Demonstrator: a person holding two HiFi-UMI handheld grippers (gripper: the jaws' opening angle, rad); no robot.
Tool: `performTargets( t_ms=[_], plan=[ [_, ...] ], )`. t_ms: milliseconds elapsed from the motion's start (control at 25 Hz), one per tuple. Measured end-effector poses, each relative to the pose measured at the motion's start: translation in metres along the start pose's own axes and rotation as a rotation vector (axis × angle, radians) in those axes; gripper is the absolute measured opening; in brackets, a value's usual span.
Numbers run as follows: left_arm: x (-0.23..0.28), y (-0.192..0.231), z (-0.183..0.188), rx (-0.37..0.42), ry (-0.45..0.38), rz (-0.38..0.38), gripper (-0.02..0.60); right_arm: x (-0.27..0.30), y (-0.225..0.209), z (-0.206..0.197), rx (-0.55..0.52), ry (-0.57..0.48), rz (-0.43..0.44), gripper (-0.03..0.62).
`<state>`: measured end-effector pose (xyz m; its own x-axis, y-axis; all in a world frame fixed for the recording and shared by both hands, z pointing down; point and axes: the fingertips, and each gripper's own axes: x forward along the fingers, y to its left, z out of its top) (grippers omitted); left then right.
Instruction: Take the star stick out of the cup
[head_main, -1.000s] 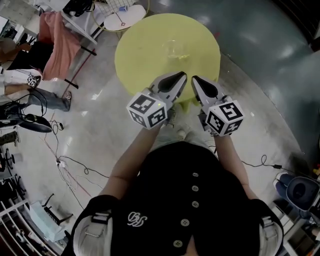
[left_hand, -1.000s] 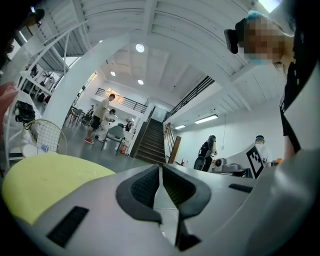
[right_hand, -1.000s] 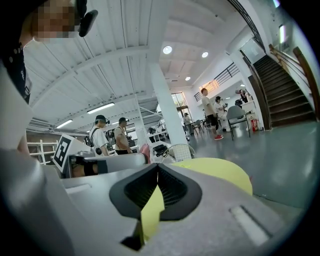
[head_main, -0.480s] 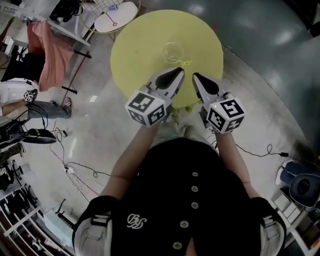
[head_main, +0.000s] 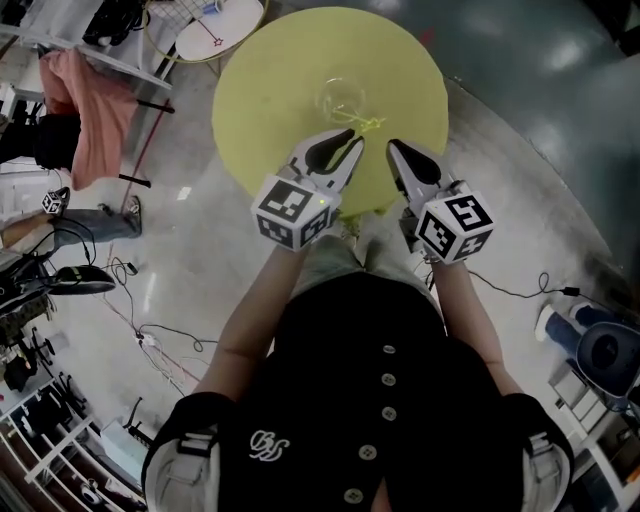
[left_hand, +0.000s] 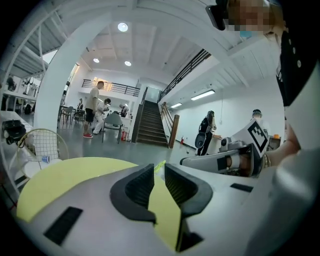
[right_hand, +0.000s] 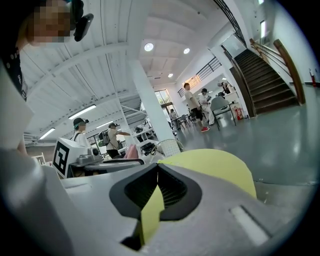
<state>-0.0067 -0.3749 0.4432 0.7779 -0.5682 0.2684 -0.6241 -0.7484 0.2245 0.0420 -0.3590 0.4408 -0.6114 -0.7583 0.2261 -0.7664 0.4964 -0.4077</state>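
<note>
One star stick at one cup, two empty grippers close by.
The thin yellow-green star stick (head_main: 366, 124) shows at the near rim of the clear cup (head_main: 340, 97) on the round yellow table (head_main: 260, 90). The left gripper (head_main: 345, 140) has its jaws a little apart, and the right gripper (head_main: 393, 146) is pressed together on nothing. Compared with a second ago, both tips have come closer to the stick.
</note>
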Motion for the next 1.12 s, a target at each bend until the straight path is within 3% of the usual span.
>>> performTargets(
  t_ms=[120, 400, 640, 920, 1120],
  plan=[
    [0.007, 0.005, -0.01, 0.039, 0.048, -0.01, 0.092, 0.005, -0.005, -0.002, 0.007, 0.004, -0.011, 0.003],
    [0.017, 0.017, -0.023, 0.256, 0.139, 0.041, 0.107, 0.002, -0.013, -0.002, 0.018, 0.017, -0.04, 0.004],
    [0.031, 0.03, -0.036, 0.296, 0.178, 0.032, 0.107, 0.004, -0.023, -0.011, 0.061, 0.032, -0.057, 0.004],
    [0.043, 0.034, -0.045, 0.446, 0.256, 0.025, 0.107, 0.005, -0.028, -0.014, 0.084, 0.04, -0.079, 0.004],
    [0.053, 0.038, -0.045, 0.419, 0.256, 0.003, 0.107, 0.005, -0.029, -0.017, 0.098, 0.044, -0.094, 0.004]
  ],
)
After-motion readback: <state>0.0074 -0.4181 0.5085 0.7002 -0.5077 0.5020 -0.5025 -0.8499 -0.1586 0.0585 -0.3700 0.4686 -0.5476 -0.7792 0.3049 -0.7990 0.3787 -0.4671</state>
